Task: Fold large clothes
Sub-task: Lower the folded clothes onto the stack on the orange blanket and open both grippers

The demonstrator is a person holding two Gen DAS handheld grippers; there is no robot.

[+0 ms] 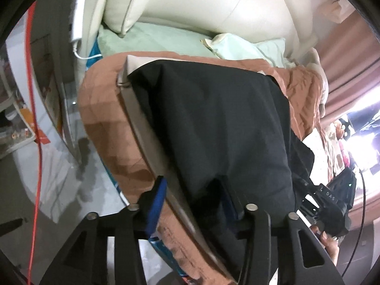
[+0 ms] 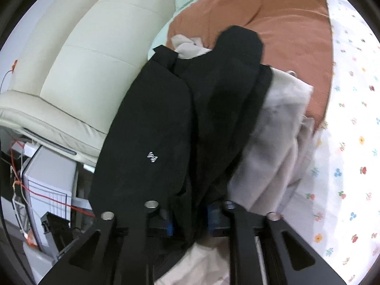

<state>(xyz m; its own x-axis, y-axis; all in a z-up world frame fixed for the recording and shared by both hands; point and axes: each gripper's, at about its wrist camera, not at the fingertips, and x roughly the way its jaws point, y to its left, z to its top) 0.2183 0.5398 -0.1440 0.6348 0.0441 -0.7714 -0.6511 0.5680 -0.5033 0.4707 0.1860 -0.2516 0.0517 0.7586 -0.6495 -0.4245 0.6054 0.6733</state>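
Observation:
A large black garment (image 1: pixel 213 123) lies over a rust-brown blanket (image 1: pixel 106 123) on a bed. My left gripper (image 1: pixel 192 204) stands open around the garment's near edge, its blue pads either side of the cloth and the bed's edge. My right gripper (image 2: pixel 190 216) is shut on the black garment (image 2: pixel 152 128), which bears a small white logo and drapes forward from the jaws. The right gripper also shows at the right of the left wrist view (image 1: pixel 332 201). A beige garment (image 2: pixel 280 128) lies under and beside the black one.
A cream padded headboard (image 2: pixel 78 59) and pale green pillows (image 1: pixel 166 40) are beyond. A white floral sheet (image 2: pixel 351 118) covers the right side. A white appliance (image 2: pixel 47 180) and an orange cable (image 1: pixel 33 95) are on the floor to the left.

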